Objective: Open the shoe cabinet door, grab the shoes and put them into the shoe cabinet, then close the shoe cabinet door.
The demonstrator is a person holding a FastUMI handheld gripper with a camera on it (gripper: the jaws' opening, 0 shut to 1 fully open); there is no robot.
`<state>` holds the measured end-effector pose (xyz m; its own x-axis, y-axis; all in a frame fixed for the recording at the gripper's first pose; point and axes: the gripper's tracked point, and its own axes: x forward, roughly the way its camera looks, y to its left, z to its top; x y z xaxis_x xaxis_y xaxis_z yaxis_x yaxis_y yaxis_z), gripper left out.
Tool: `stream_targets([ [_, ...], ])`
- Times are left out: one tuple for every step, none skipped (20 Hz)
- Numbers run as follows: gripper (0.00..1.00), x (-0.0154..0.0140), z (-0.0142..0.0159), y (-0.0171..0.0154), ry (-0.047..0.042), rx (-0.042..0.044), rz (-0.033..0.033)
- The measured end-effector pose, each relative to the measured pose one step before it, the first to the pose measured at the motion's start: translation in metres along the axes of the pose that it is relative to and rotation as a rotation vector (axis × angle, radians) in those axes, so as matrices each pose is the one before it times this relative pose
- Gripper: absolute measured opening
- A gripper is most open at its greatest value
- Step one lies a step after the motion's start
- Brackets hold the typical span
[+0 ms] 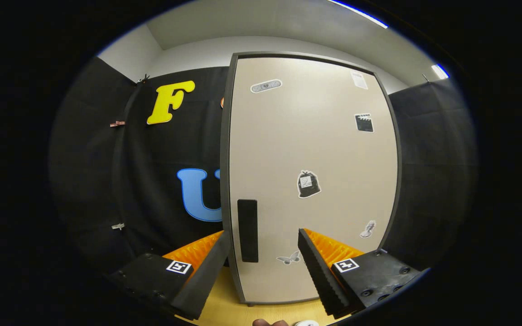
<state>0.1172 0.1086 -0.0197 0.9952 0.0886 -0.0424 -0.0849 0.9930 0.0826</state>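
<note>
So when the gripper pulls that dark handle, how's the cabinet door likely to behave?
The door looks like a stiff flat panel, so it probably swings rather than flexes. The slim handle, between the open gripper fingers, may slip.

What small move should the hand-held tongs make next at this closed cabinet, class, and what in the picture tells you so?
Probably ease the tongs forward onto the dark vertical rectangular handle and close on it. The tall beige shoe cabinet door looks shut, the tongs stand open, and the handle sits between the fingers but nearer the left one, so a slight shift left may help centre it.
</note>
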Motion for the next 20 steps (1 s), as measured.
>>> stream_targets([
  [0.98,0.00846,-0.00326,0.00371,0.00426,0.01058,0.00467],
  [0.98,0.00841,-0.0031,0.00252,0.0016,0.00173,-0.001],
  [0.98,0.00668,-0.00357,0.00146,0.00331,-0.00144,-0.00197],
  [0.98,0.00717,-0.0039,0.0008,0.0054,-0.00301,-0.00546],
  [0.98,0.00629,-0.00474,0.00144,0.0056,0.00078,-0.00322],
  [0.98,0.00683,-0.0041,0.00062,0.00591,0.00086,-0.00239],
  [0.98,0.00579,-0.00368,0.00074,0.00264,-0.00063,0.00001],
  [0.98,0.00553,-0.00329,0.00263,0.00213,-0.00097,0.00742],
  [0.97,0.00604,-0.00363,0.00216,0.00199,-0.00256,0.00433],
  [0.95,0.00506,-0.00249,0.00117,0.00315,-0.00182,0.0026],
  [0.88,0.00466,-0.0017,-0.00031,-0.00138,-0.00277,-0.00466],
  [0.83,0.00465,-0.00031,-0.00059,-0.00473,-0.00383,-0.00635],
  [0.73,0.00421,-0.00078,-0.00218,-0.00615,-0.00426,-0.01373],
  [0.63,0.0008,-0.0007,-0.00048,0.00055,0.00113,-0.00564],
  [0.54,0.00121,0.00189,0.00008,-0.01408,0.00307,-0.01133],
  [0.44,0.00266,-0.00188,-0.00133,0.00069,-0.00636,-0.01095],
  [0.36,-0.00233,0.00112,0.00105,-0.00961,-0.00896,-0.00438],
  [0.37,0.00097,-0.00049,-0.00001,-0.00174,0.00141,0.00152],
  [0.31,-0.00167,0.00138,-0.00086,0.00259,-0.00267,0.00289],
  [0.31,0.00069,-0.00113,-0.00008,0.01781,-0.00757,-0.0034],
])
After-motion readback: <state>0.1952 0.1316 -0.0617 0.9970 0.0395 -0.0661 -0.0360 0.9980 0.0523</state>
